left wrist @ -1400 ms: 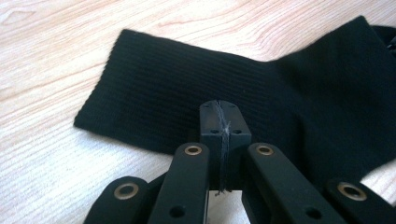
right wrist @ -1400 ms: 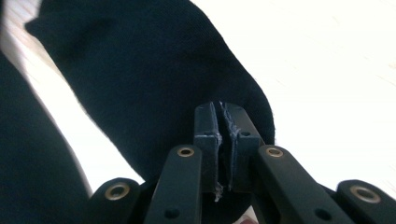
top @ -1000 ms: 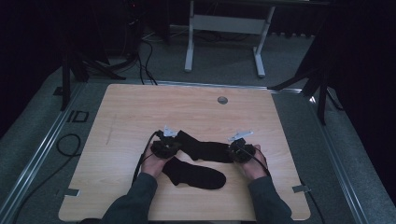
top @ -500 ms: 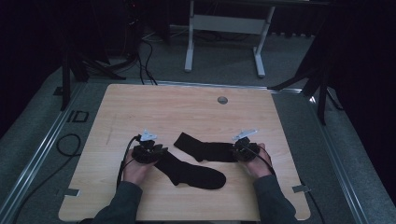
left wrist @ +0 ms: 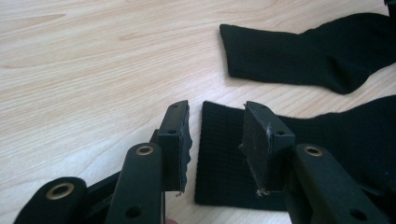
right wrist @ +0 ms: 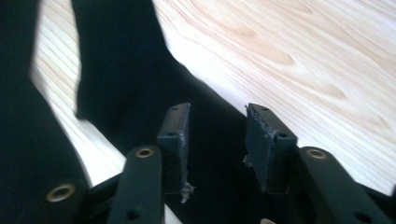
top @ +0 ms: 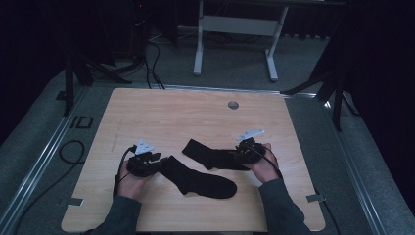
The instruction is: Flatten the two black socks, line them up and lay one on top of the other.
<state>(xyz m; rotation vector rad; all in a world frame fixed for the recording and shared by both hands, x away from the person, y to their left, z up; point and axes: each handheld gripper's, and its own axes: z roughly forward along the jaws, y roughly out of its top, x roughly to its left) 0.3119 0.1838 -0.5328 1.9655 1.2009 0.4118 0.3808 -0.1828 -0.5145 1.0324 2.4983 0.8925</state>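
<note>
a: the left claw (left wrist: 217,140) stands released, its 2 jaws apart over the cuff end of the near sock (left wrist: 299,158), gripping nothing.

b: and the right claw (right wrist: 217,140)?

a: released too, jaws apart above the far sock (right wrist: 140,93), nothing between them.

b: where do the 2 socks lie?

a: on the wooden table (top: 161,112). the near sock (top: 198,178) runs from the left claw (top: 155,160) off to the person's right; the far sock (top: 210,155) runs from its free cuff across to the right claw (top: 239,152).

b: so which hand takes which?

a: likely each the end right at it. the near sock's long axis points straight away from the left claw, so closing there would catch the cuff.
</note>
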